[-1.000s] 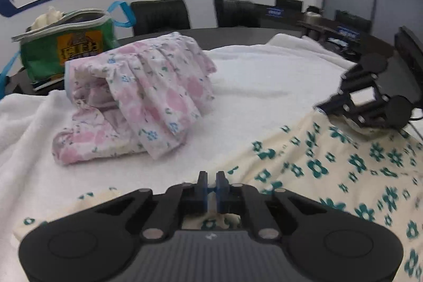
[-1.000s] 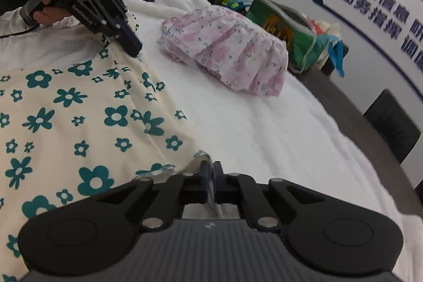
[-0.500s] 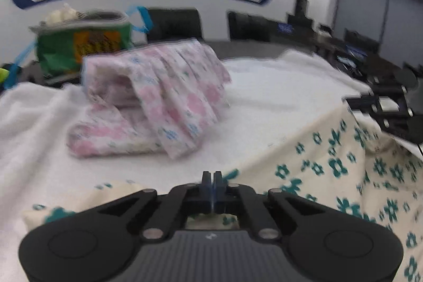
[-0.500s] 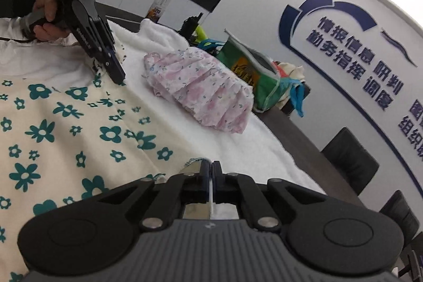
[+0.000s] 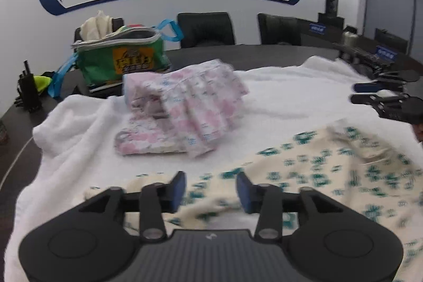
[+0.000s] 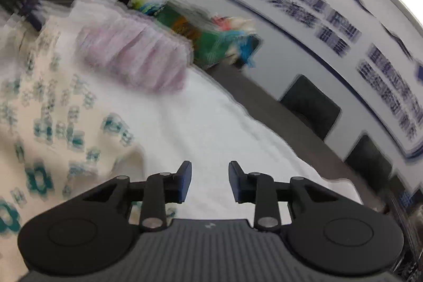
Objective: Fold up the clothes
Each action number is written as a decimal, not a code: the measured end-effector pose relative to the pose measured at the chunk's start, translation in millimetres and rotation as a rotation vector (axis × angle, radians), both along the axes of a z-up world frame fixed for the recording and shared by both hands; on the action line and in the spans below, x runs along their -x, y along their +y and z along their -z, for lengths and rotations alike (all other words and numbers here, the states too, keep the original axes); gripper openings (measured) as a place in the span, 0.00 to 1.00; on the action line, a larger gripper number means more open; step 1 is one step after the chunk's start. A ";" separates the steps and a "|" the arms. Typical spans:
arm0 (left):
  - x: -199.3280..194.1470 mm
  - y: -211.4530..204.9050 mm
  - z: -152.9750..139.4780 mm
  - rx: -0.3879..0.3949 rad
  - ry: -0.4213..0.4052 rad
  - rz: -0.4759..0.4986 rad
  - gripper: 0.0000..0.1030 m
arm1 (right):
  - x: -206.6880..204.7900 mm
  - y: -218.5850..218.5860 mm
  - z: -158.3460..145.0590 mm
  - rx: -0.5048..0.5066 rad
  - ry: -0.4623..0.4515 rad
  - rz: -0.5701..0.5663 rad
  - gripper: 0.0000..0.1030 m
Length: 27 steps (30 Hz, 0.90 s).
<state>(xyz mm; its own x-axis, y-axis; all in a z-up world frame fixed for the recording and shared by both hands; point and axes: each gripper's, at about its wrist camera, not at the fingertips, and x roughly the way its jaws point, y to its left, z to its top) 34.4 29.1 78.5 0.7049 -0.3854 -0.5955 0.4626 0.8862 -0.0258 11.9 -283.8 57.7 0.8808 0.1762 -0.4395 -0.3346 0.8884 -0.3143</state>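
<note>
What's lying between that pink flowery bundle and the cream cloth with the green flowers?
Nothing but bare white towel. The left wrist view shows an uncovered strip of it between the pink bundle and the cream cloth.

Both grippers were clamped on the edge of the cream floral garment [image 5: 330, 171] 1 s ago and at 0.5 s; now both have let go. Left gripper [image 5: 210, 190] jaws opening, cloth lying loose below the gap, not pinched. Right gripper [image 6: 207, 183] jaws opening too, only white towel [image 6: 211, 128] seen between the fingers, garment off to its left. Both views have lifted and tilted; right view now badly blurred.
</note>
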 end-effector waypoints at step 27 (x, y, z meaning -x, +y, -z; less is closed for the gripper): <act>123.4 -83.5 27.5 0.048 -0.035 0.116 0.58 | 63.3 -7.0 12.3 -0.088 0.140 0.099 0.43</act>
<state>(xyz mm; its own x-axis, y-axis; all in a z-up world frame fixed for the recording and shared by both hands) -89.0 -54.4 51.0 0.6739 -0.4928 -0.5505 0.5632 0.8249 -0.0489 -51.5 -290.8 45.4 0.8269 0.1350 -0.5459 -0.2793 0.9411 -0.1903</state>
